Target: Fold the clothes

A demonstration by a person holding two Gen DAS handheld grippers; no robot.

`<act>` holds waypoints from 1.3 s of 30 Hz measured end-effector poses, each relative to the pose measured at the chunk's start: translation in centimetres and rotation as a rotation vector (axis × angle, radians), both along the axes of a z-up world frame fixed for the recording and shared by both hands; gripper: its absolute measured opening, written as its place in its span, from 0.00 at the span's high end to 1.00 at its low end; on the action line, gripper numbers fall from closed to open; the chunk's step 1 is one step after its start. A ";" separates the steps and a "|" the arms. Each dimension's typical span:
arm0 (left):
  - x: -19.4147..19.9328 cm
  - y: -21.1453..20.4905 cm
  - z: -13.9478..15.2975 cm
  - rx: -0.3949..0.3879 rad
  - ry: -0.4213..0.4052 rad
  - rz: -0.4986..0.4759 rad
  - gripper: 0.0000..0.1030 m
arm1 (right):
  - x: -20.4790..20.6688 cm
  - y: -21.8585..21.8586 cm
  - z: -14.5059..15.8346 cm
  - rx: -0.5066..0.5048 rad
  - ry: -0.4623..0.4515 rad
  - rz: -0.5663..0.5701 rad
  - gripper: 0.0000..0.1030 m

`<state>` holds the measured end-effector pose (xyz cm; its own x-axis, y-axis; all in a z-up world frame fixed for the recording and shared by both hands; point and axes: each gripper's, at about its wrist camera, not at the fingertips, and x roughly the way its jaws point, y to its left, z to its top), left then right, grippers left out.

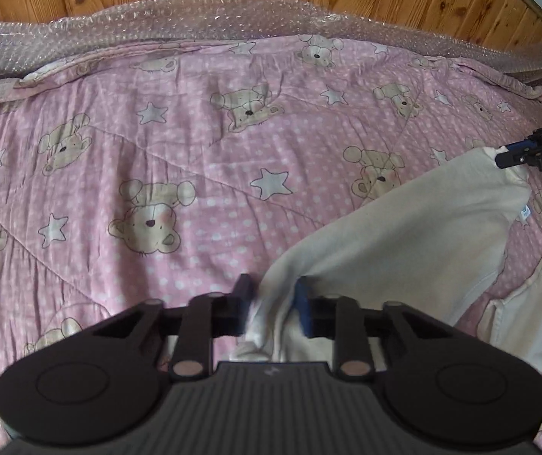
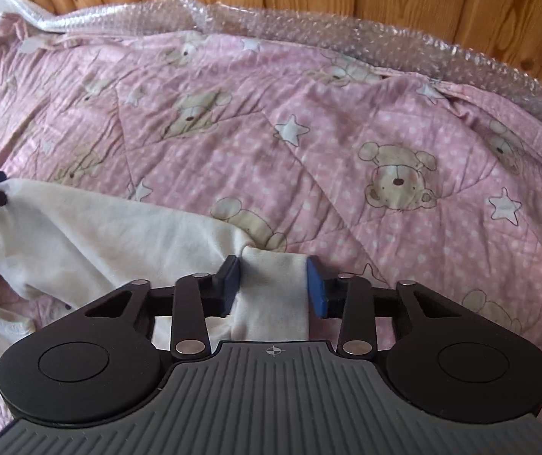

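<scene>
Garment (image 1: 403, 227), cream, lies on my quilt (image 1: 195, 144); left gripper (image 1: 273, 305) and right gripper (image 2: 274, 284) each have fingers clamped on it.

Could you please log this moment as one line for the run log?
step: grasp | left tool: shut on cream garment | right tool: shut on cream garment | surface: pink bear quilt

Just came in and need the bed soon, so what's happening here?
A person with a handheld gripper in each hand is folding a cream garment on the pink teddy-bear quilt. The left gripper is clamped on one bunched end of it, and the right gripper pinches the other end. The cloth stretches between them, not yet folded over.
</scene>
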<state>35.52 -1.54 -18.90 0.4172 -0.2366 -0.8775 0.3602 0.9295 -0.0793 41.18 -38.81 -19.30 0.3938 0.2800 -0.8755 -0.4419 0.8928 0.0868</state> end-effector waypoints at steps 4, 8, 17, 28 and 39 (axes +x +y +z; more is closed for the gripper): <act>-1.8 0.7 2.1 -0.047 -0.063 -0.013 0.97 | -2.5 0.8 2.8 -0.037 -0.137 0.085 0.92; -7.9 2.1 5.9 -0.109 -0.119 -0.055 0.96 | -8.8 -1.0 5.4 -0.086 -0.262 0.136 0.92; -16.6 4.5 3.7 -0.278 0.117 0.150 0.87 | -19.8 -8.5 3.1 0.101 -0.007 -0.237 0.73; -12.2 6.1 3.1 -0.509 0.222 0.445 0.56 | -10.8 -2.0 5.0 0.439 0.165 -0.530 0.32; -11.8 5.9 2.1 -0.512 0.239 0.499 0.54 | -9.1 7.1 2.8 -0.011 0.054 -0.376 0.95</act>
<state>23.71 4.39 -16.84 0.3937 -0.4720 -0.7888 -0.1752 0.8039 -0.5684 32.11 -31.73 -16.54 0.4208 0.1146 -0.8999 -0.0779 0.9929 0.0900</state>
